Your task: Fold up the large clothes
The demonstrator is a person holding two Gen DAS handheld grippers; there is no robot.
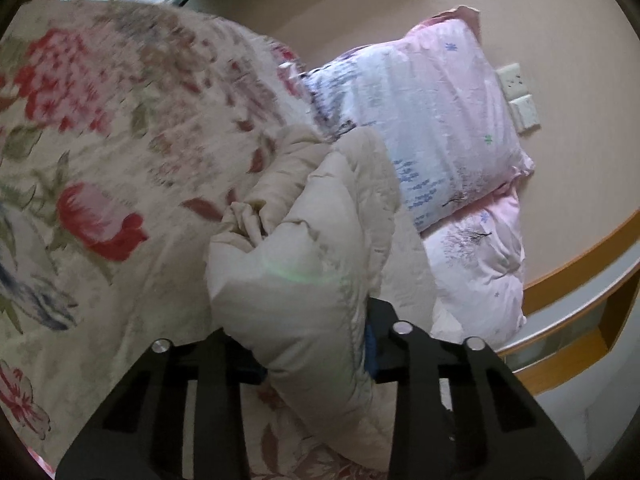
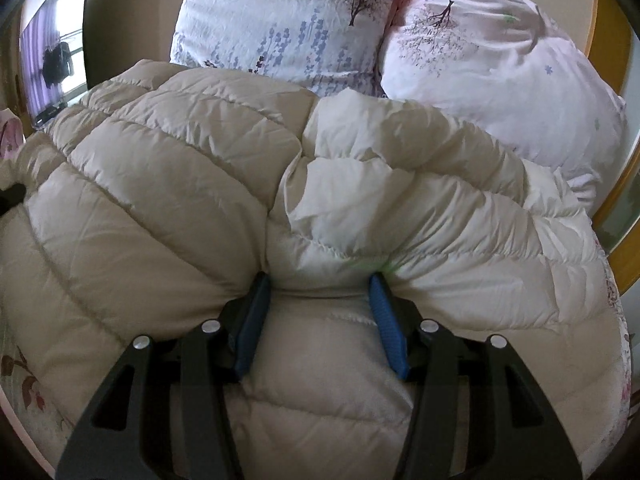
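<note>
A cream quilted puffer jacket [image 2: 168, 184] lies bunched on the bed, filling most of the right wrist view. My right gripper [image 2: 320, 284] has its blue pads [image 2: 384, 320] wide apart and pressed into a bulge of the jacket. In the left wrist view a thick fold of the same jacket [image 1: 296, 264] is lifted off the bed. My left gripper [image 1: 316, 356] is shut on that fold, its pads mostly hidden by the fabric.
A floral bedspread [image 1: 100, 152] covers the bed. Two pink and white pillows [image 1: 440, 120] [image 2: 500, 60] lean at the head against a beige wall. A wooden bed frame [image 1: 580, 256] runs along the right. Wall sockets [image 1: 520, 96] sit beside the pillows.
</note>
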